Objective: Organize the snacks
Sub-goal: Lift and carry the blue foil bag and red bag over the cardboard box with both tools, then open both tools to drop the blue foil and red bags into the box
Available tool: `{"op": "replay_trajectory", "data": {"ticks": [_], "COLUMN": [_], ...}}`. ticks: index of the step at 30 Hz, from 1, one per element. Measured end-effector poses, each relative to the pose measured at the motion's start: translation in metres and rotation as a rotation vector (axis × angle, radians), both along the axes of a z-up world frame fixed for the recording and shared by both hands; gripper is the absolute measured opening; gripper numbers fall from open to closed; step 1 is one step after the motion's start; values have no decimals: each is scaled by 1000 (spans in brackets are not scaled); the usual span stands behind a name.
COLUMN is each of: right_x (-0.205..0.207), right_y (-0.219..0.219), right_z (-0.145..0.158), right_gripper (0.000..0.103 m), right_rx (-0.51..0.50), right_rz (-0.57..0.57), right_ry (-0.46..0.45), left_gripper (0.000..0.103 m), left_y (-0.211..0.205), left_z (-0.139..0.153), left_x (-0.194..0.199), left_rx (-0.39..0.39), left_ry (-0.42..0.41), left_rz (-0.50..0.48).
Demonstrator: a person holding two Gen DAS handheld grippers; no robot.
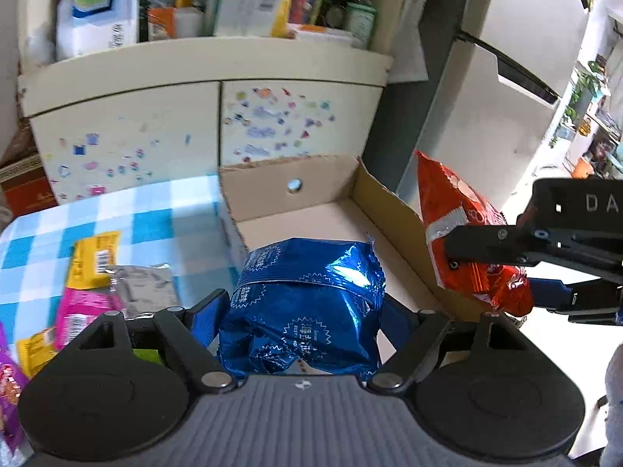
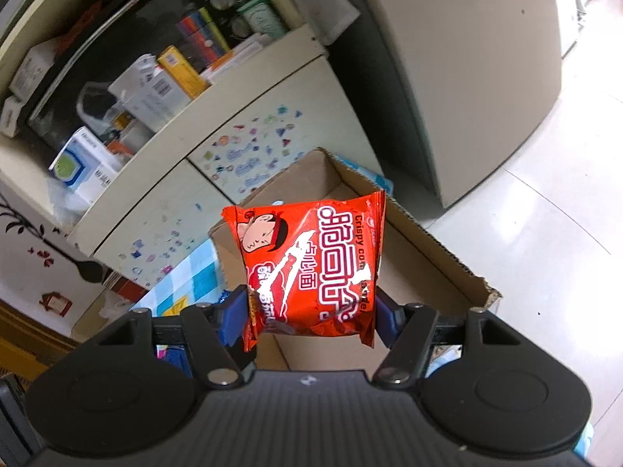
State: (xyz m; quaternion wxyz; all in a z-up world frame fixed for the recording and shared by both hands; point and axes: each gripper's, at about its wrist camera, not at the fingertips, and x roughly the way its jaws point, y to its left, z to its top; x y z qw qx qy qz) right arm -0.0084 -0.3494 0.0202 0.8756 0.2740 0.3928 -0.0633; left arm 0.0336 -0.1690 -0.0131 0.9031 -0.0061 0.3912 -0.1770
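Observation:
My left gripper (image 1: 303, 311) is shut on a shiny blue snack bag (image 1: 307, 303) and holds it above the near left edge of an open cardboard box (image 1: 385, 194). My right gripper (image 2: 311, 307) is shut on a red crispy noodle snack bag (image 2: 311, 268) and holds it over the same box (image 2: 428, 257). In the left wrist view the red bag (image 1: 459, 214) and the right gripper (image 1: 486, 268) hang just past the box's right wall. The box floor that shows is bare.
Several loose snack packets (image 1: 89, 284) lie on the blue checked tablecloth (image 1: 148, 214) left of the box. A cream cabinet with stickers (image 1: 202, 132) stands behind, its shelf full of boxes. A grey fridge (image 2: 467, 78) and tiled floor (image 2: 545, 233) are to the right.

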Motion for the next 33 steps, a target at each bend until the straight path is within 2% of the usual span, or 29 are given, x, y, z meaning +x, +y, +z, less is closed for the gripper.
{"op": "replay_trajectory", "data": {"ticks": [7, 10, 14, 16, 25, 33], "right_x": [3, 5, 3, 2, 7, 20], "right_y": [-8, -11, -15, -16, -6, 39], "right_z": [-7, -11, -9, -9, -5, -10], "right_gripper": [68, 77, 85, 85, 84, 84], "right_rx": [14, 21, 21, 22, 3, -85], "right_rz": [-58, -95, -140, -142, -86, 116], "right_ry": [22, 42, 42, 35, 6, 28], "left_gripper": [88, 101, 102, 102, 102, 102], "left_y": [-19, -24, -23, -19, 13, 46], "left_z": [-14, -15, -10, -7, 13, 16], "left_x": [7, 4, 0, 1, 0, -3], "left_rx": [-25, -34, -51, -52, -41, 96], "left_ry": [-3, -13, -16, -6, 10, 39], "left_rz": [-51, -67, -66, -44, 44, 135]}}
